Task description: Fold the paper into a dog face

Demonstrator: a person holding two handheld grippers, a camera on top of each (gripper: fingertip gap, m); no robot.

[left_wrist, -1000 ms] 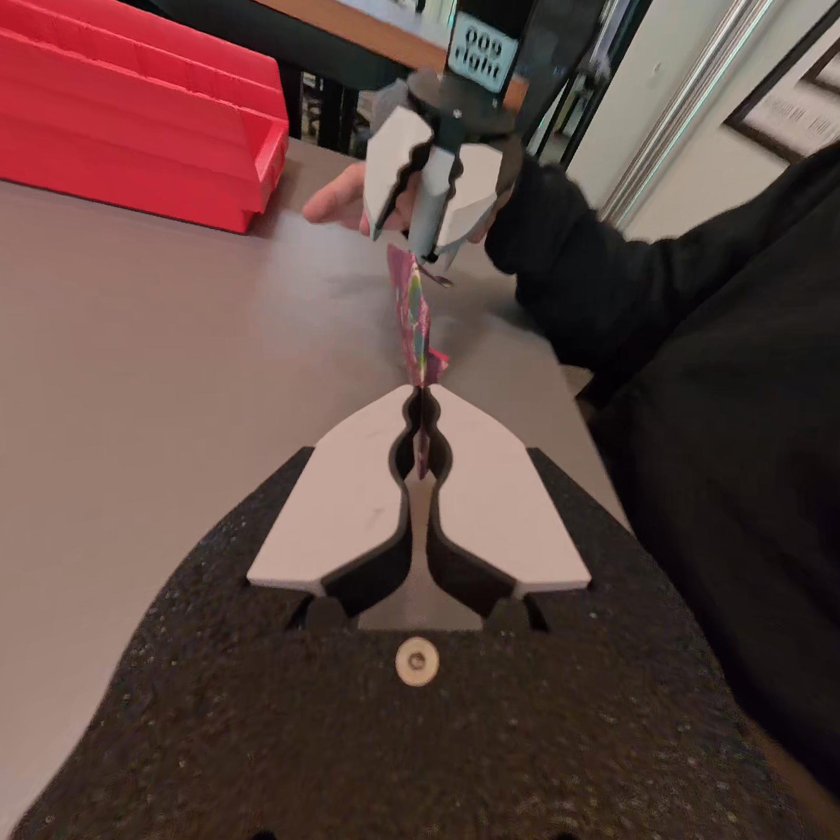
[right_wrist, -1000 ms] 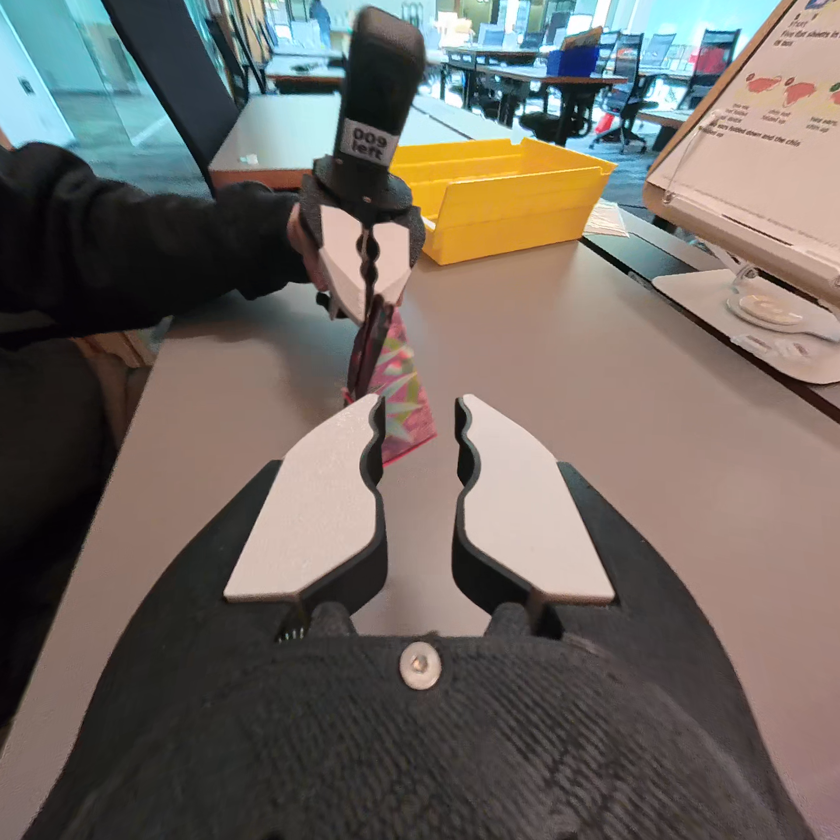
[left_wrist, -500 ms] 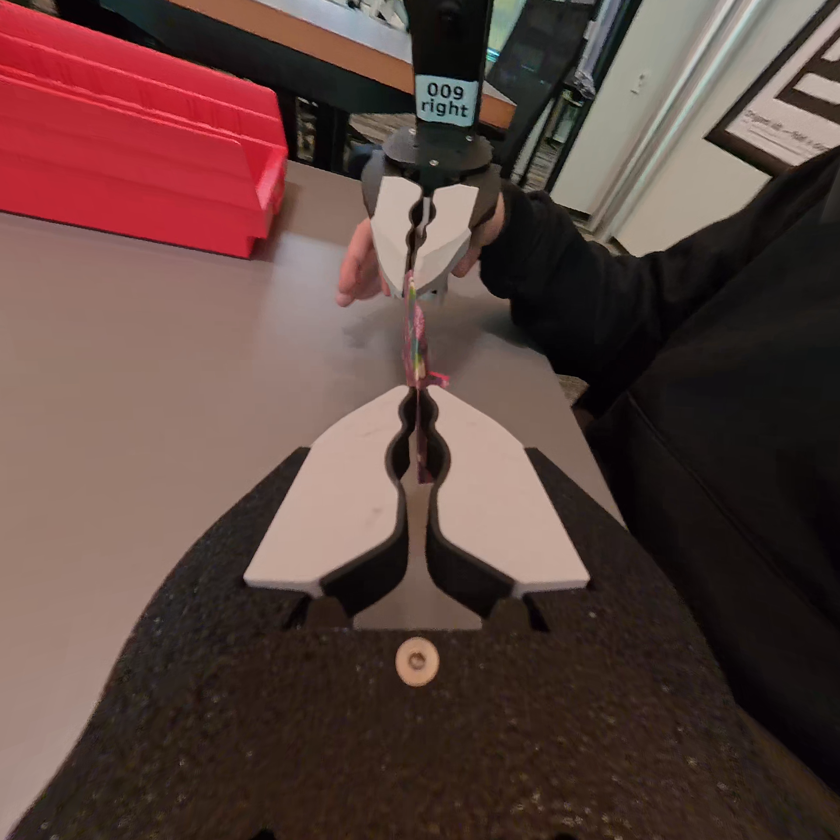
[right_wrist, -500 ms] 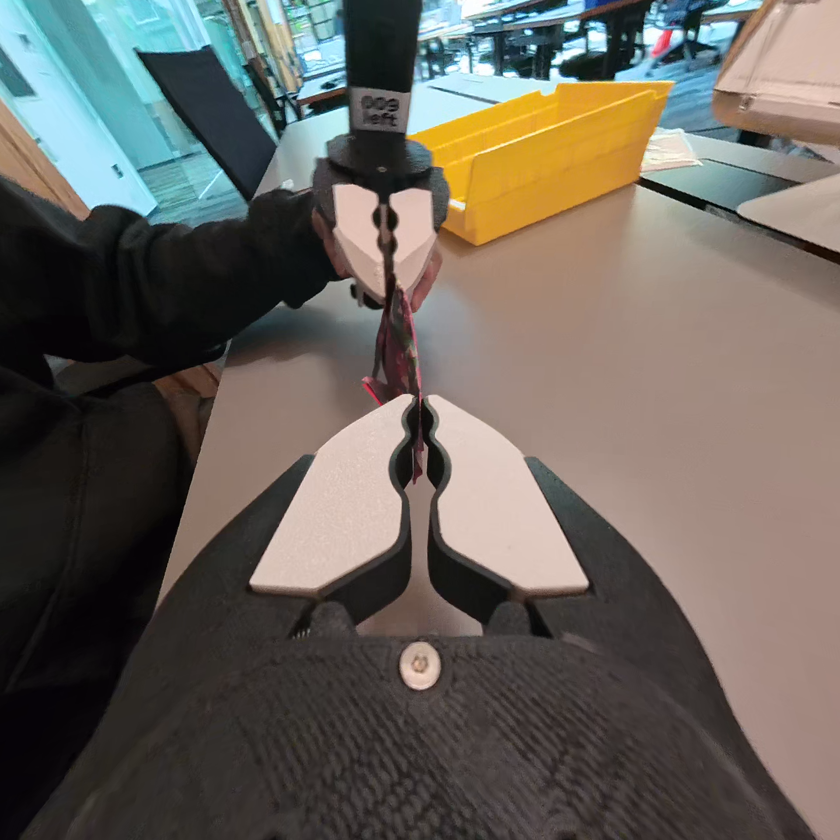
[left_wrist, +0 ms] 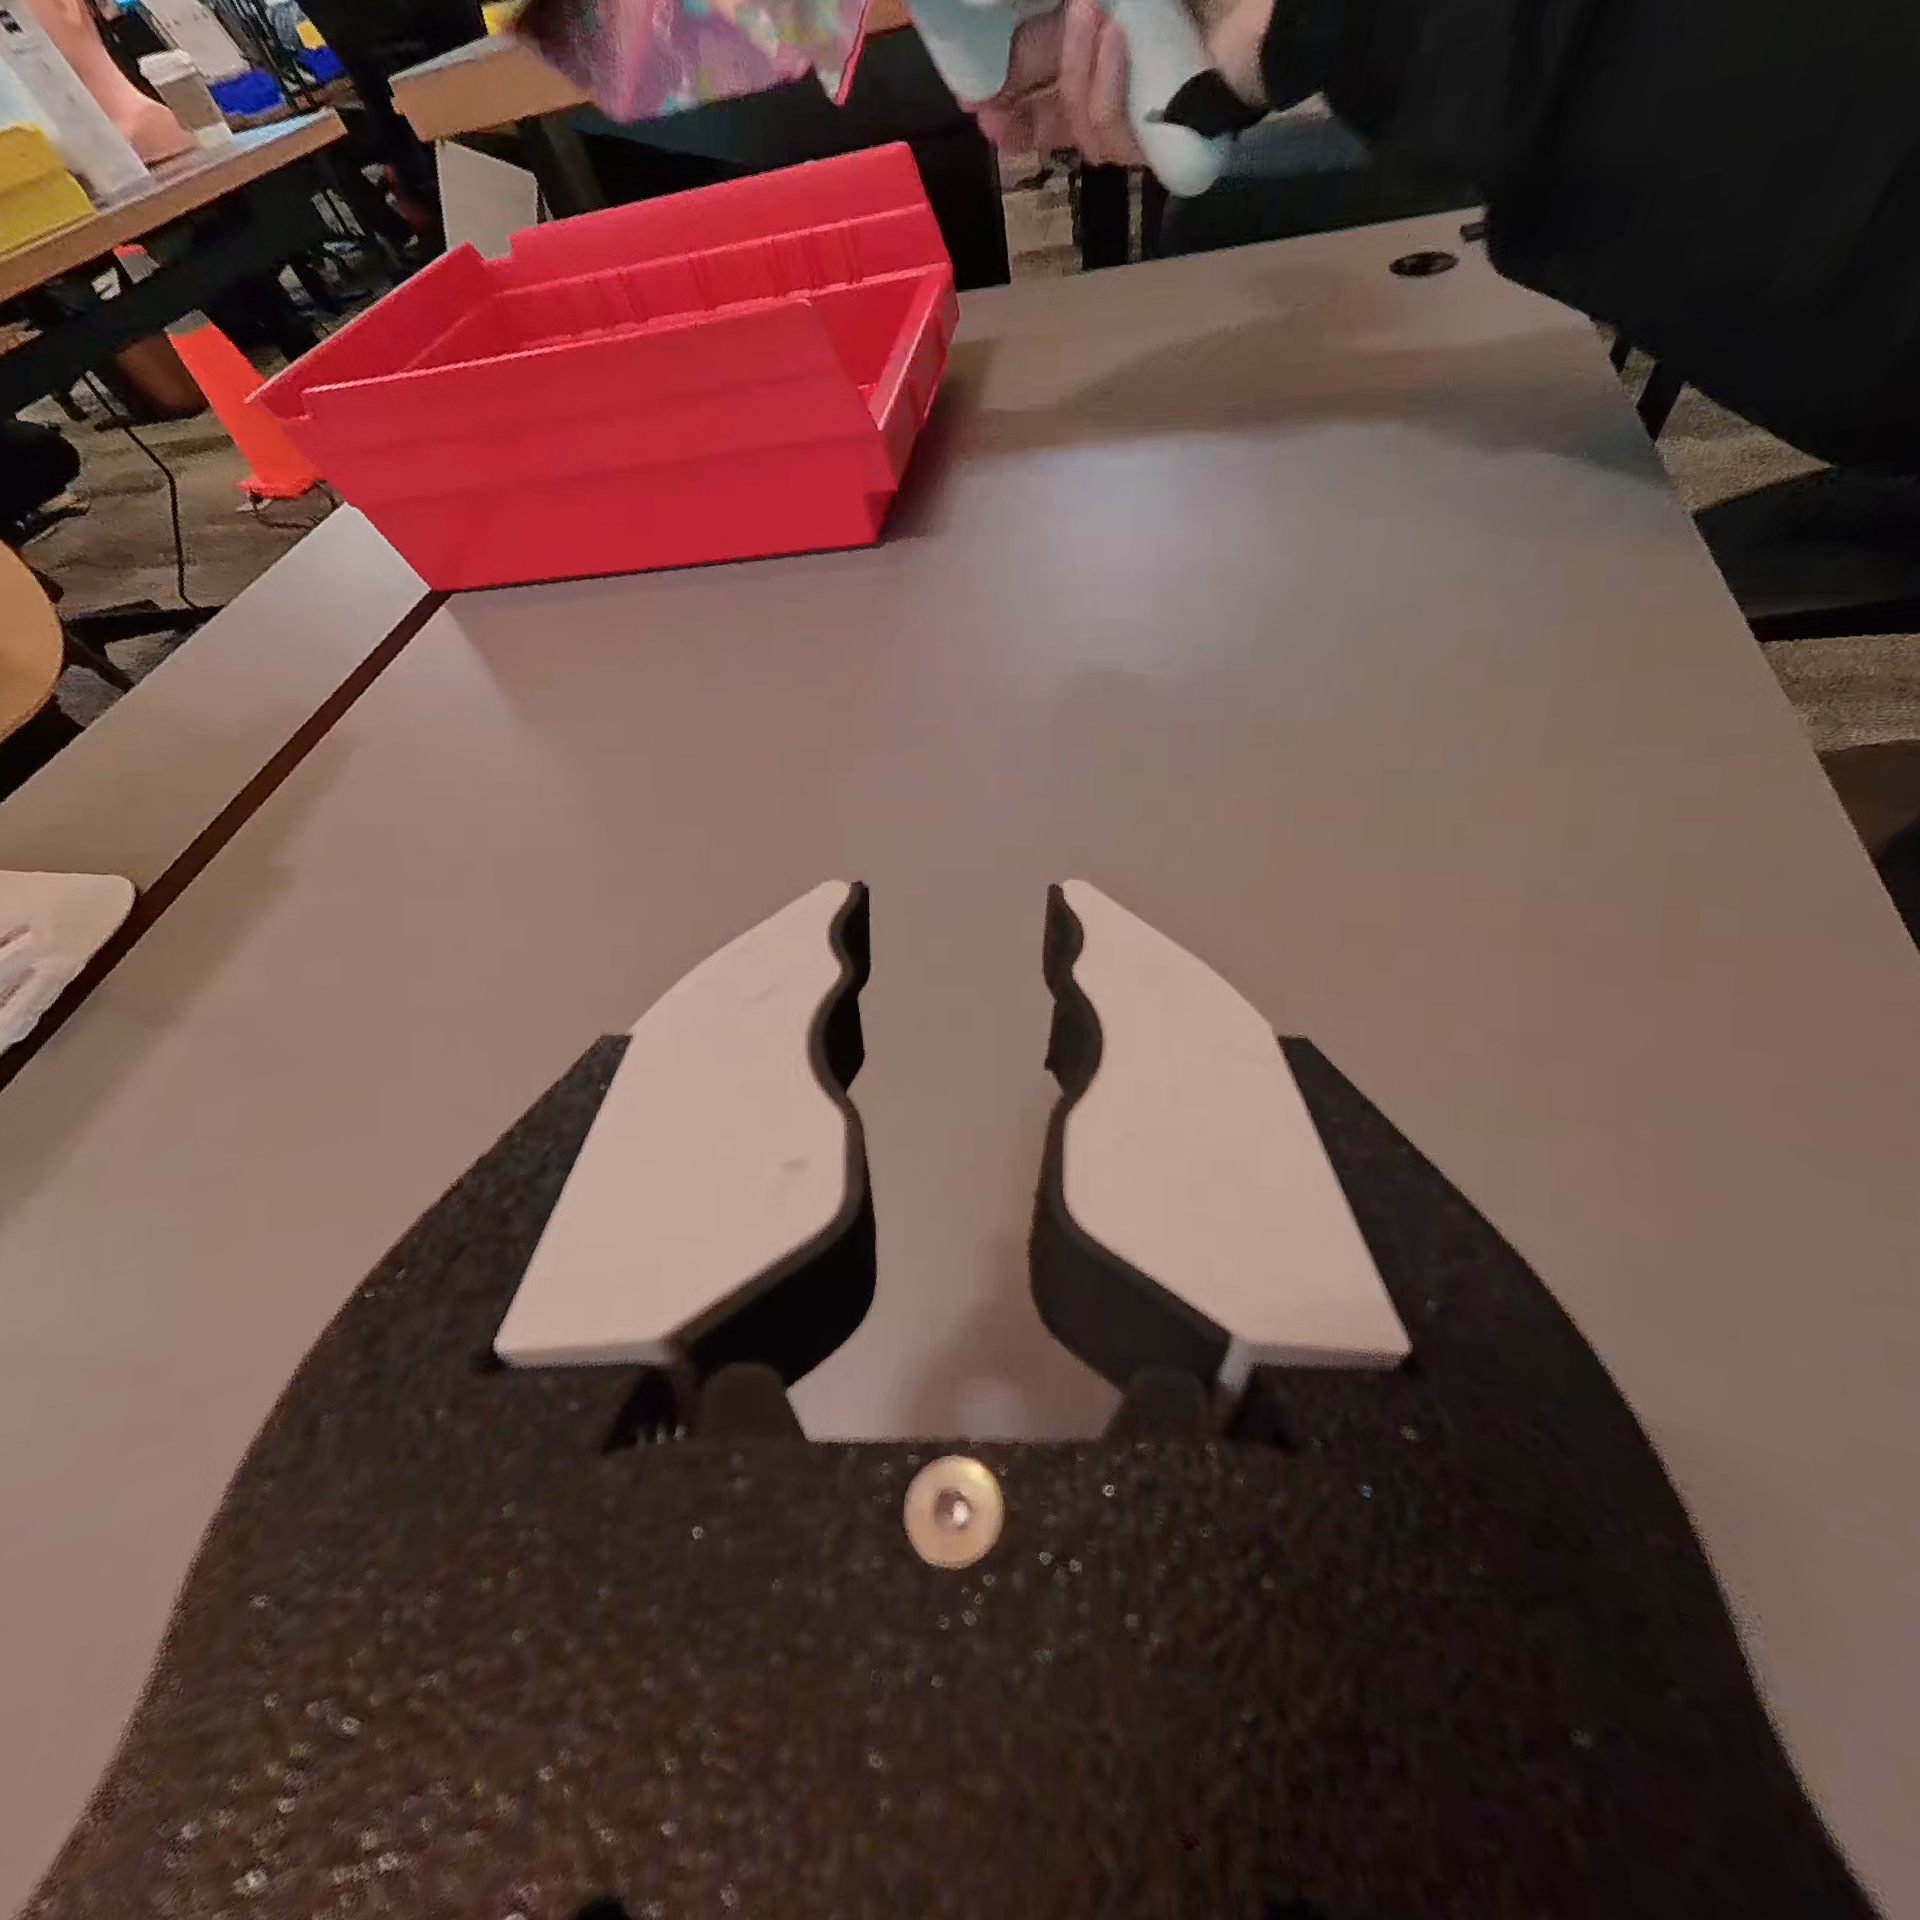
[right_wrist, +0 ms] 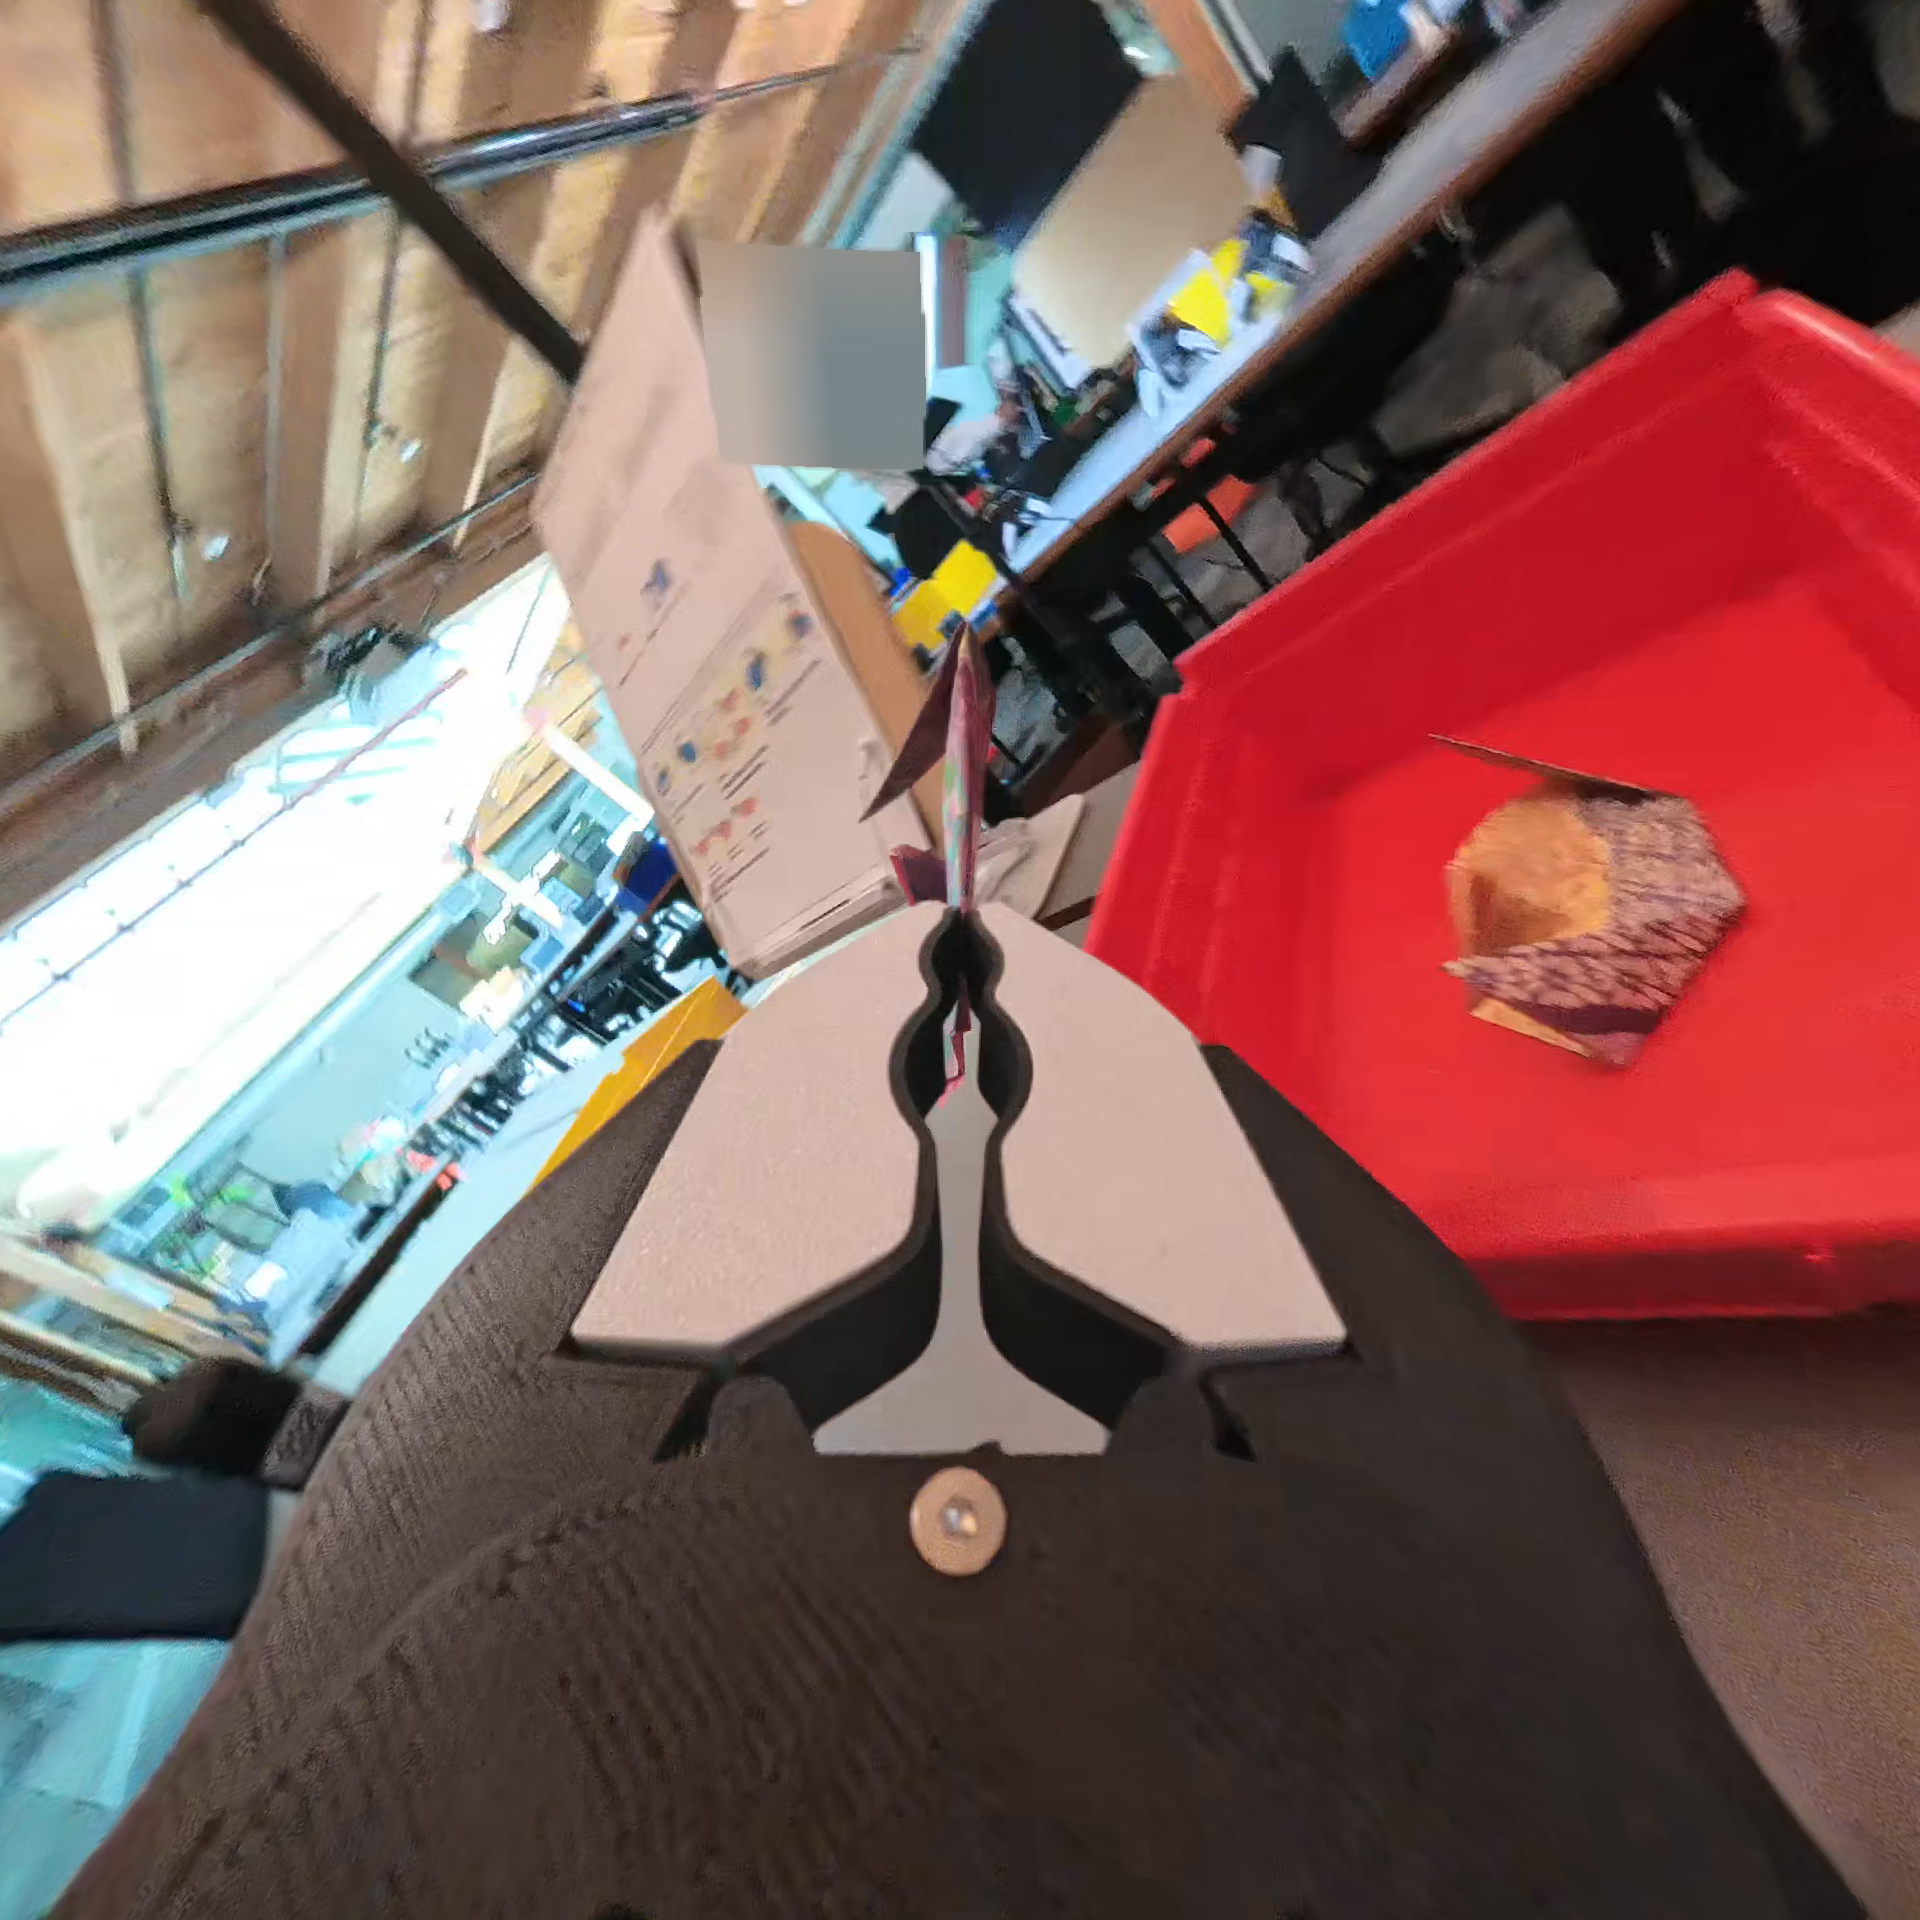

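paper (right_wrist: 961, 790), patterned in pink and purple and already folded, is clamped edge-on between the fingertips of the right hand-held gripper (right_wrist: 961, 920), whose two pale fingers (right_wrist: 1132, 1143) are clenched on it; a thin strip of the sheet runs back between the pads, and the rest stands up ahead of the tips. just to the right of this gripper sits a red bin (right_wrist: 1299, 1039), and inside it, well to the right of the tips, lies another folded paper piece (right_wrist: 1590, 914) in orange and purple. beyond the tips to the left stands a tilted instruction board (right_wrist: 707, 644).

the left hand-held gripper (left_wrist: 956, 904) is released, its fingers (left_wrist: 717, 1143) spread apart with only bare grey worktop (left_wrist: 1247, 727) showing between them. ahead of it and to the left the red bin (left_wrist: 623, 436) rests on the worktop. far ahead and above, at the top edge of the left wrist view, the patterned paper (left_wrist: 707, 42) shows again, blurred, next to the other gripper's pale fingers (left_wrist: 1164, 94) and a dark sleeve (left_wrist: 1662, 156).
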